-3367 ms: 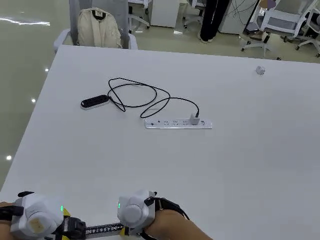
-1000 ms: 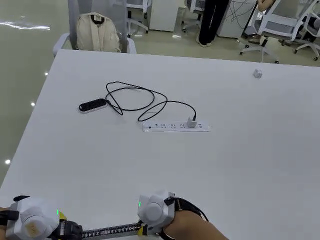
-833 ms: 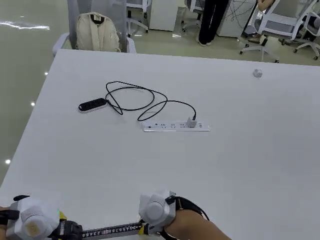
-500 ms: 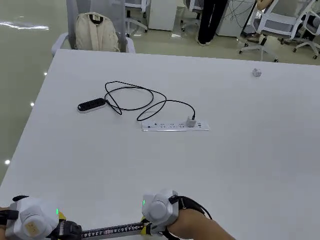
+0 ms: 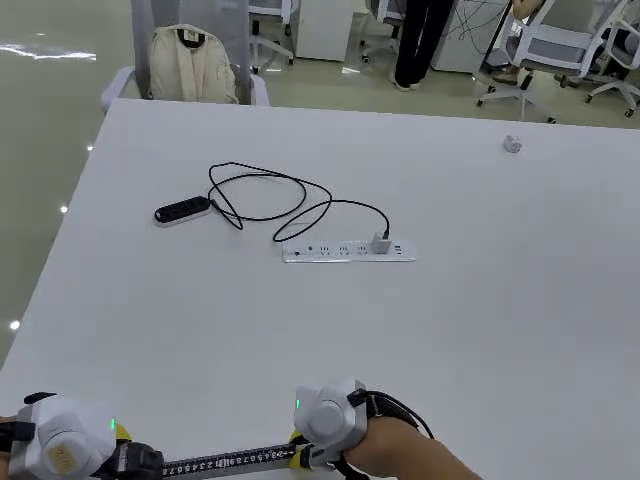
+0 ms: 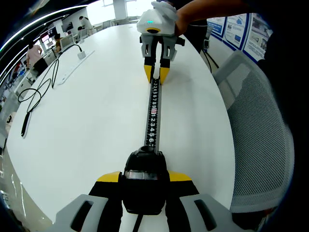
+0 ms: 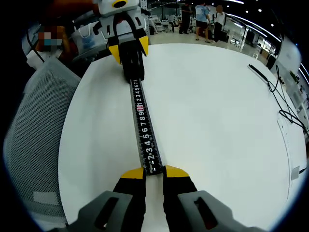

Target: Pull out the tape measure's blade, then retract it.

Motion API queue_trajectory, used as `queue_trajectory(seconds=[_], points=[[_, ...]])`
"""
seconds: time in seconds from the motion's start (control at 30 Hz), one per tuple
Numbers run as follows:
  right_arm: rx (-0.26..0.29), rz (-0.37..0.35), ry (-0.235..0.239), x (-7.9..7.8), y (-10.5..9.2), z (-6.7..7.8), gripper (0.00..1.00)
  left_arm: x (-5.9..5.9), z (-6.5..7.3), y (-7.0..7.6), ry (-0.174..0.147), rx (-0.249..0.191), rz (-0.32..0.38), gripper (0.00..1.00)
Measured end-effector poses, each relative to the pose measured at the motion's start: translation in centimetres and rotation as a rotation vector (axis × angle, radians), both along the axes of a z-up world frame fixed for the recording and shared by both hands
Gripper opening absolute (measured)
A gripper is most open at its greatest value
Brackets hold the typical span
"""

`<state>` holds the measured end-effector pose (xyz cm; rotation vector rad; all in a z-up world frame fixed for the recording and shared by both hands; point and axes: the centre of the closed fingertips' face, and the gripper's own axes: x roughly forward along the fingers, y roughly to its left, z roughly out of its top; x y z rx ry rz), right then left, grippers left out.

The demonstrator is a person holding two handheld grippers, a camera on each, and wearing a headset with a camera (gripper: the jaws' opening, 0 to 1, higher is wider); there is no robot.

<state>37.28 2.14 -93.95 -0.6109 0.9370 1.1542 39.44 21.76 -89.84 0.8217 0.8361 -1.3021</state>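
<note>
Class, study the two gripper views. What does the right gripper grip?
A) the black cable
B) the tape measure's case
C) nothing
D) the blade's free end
D: the right gripper closes on the blade at its low-number end; the left gripper holds the case.

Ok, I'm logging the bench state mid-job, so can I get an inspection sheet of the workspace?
Surface: white table, smooth, no marks seen.
Job's things: tape measure case with blade drawn out along the near edge.
Clutter: small grey object at the far right.
Grippers: left gripper shut on the case; right gripper shut on the blade's tip.
Cables: black cable looped from a black block to a plug in the white power strip.
Surroundings: chair with a bag at the far edge, office chairs, a person standing.
</note>
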Motion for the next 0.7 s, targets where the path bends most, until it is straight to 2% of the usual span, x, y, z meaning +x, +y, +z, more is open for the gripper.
queue_trajectory(seconds=[0.7], points=[[-0.011, 0.012, -0.013, -0.1, -1.4, 0.1, 0.12, -0.1, 0.0, -0.1, 0.001, -0.004, 0.001, 0.31]])
